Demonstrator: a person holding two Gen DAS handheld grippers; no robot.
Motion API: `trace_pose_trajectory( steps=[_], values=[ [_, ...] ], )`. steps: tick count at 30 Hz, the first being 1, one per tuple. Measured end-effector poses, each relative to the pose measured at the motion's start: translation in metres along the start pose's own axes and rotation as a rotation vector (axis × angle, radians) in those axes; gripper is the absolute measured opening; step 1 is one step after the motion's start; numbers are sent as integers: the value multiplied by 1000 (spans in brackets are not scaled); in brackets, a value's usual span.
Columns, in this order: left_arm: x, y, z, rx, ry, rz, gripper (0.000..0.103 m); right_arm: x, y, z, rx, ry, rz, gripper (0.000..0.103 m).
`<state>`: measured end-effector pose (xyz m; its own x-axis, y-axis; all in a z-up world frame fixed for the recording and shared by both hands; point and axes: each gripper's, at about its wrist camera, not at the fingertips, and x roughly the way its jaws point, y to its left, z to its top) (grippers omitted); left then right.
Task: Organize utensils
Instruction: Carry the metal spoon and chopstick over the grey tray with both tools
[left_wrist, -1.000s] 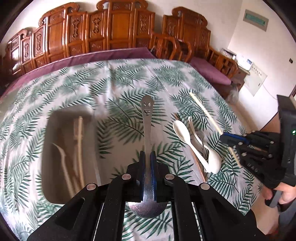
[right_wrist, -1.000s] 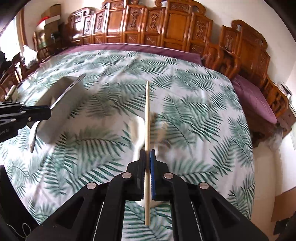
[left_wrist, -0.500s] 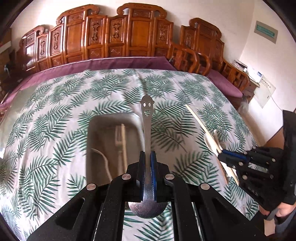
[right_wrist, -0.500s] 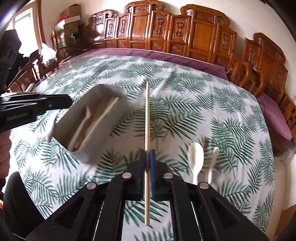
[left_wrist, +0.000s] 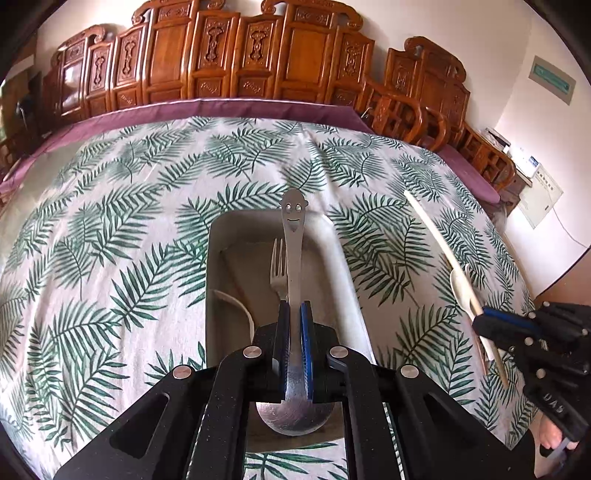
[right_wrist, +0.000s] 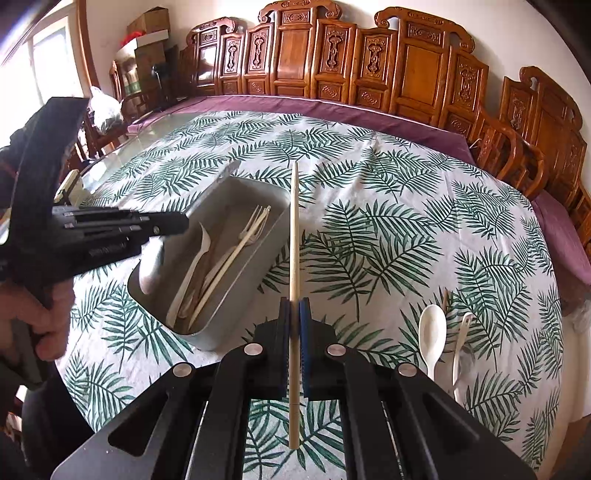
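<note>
My left gripper (left_wrist: 294, 308) is shut on a metal spoon (left_wrist: 293, 236) with a smiley-face handle end and holds it above the grey tray (left_wrist: 214, 266). A fork (left_wrist: 277, 269) lies in the tray. In the right wrist view the tray (right_wrist: 273, 236) holds several pale utensils (right_wrist: 221, 266), and the left gripper (right_wrist: 173, 225) hangs over its near-left end. My right gripper (right_wrist: 294, 306) is shut on a wooden chopstick (right_wrist: 294, 229), just right of the tray. It also shows in the left wrist view (left_wrist: 484, 317).
A white spoon (right_wrist: 432, 332) and a pale utensil (right_wrist: 461, 343) lie on the leaf-print tablecloth (right_wrist: 388, 221) at the right. Carved wooden chairs (right_wrist: 406, 74) line the far side. The table edge drops off at the right.
My left gripper has moved left with the metal spoon, from over the cloth to over the tray. My right gripper has lifted the chopstick and swung left toward the tray.
</note>
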<state>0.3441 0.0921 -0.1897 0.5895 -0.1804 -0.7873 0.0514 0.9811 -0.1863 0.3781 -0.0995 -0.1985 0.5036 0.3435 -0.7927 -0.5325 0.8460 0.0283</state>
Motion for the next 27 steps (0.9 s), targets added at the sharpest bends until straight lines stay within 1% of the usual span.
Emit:
trace_pose_trajectory(
  steps=[7, 11, 20, 27],
  values=[
    [10, 9, -4, -20, 18, -12, 5, 8, 13, 9, -18, 4, 1, 6],
    [6, 8, -4, 7, 6, -17, 5, 11, 19, 11, -21, 15, 6, 6],
    [-27, 17, -4, 42, -41, 4, 6, 17, 32, 22, -23, 13, 12, 6],
    [-61, 37, -10, 46, -86, 61, 6, 39, 54, 37, -26, 21, 27, 6]
  ],
)
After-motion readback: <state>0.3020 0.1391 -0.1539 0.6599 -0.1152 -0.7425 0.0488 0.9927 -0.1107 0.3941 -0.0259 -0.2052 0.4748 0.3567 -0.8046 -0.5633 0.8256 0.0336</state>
